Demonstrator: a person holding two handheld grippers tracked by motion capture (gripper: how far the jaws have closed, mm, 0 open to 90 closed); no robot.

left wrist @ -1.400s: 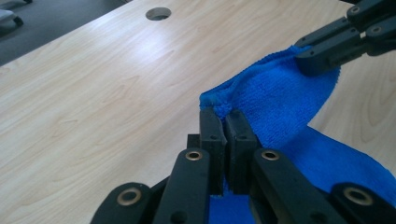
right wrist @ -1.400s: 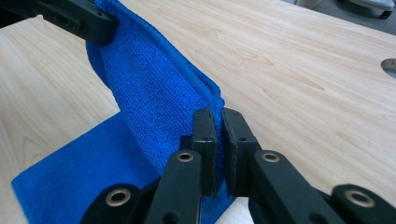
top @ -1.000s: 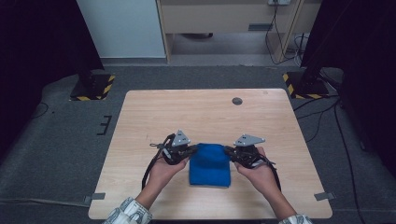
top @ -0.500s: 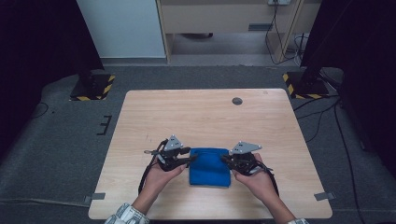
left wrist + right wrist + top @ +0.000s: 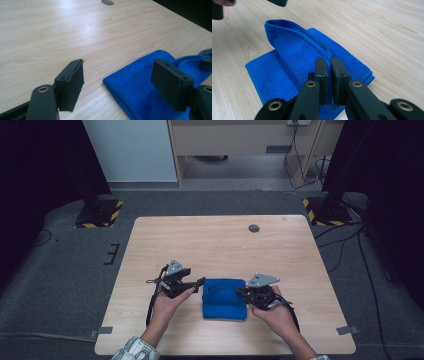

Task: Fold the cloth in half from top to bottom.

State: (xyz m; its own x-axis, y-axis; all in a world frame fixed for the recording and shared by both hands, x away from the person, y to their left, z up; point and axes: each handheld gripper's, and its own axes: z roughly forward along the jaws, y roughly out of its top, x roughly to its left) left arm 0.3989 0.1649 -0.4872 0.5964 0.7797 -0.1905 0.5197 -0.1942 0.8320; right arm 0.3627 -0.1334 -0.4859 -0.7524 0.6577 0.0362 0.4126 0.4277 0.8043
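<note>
Cloth: the folded blue cloth (image 5: 224, 298) lies on the wooden table (image 5: 220, 240), lower centre of the high view, between your two hands.
Left gripper: your left gripper (image 5: 117, 82) has just been opening; its jaws stand wide apart, released, one over bare wood and one over the cloth's corner, pressing on nothing.
Right gripper: your right gripper (image 5: 328, 72) is clenched on a raised fold of the cloth, lower centre of the right gripper view.
Table mark: a small dark disc (image 5: 254, 228) sits near the far edge.
</note>
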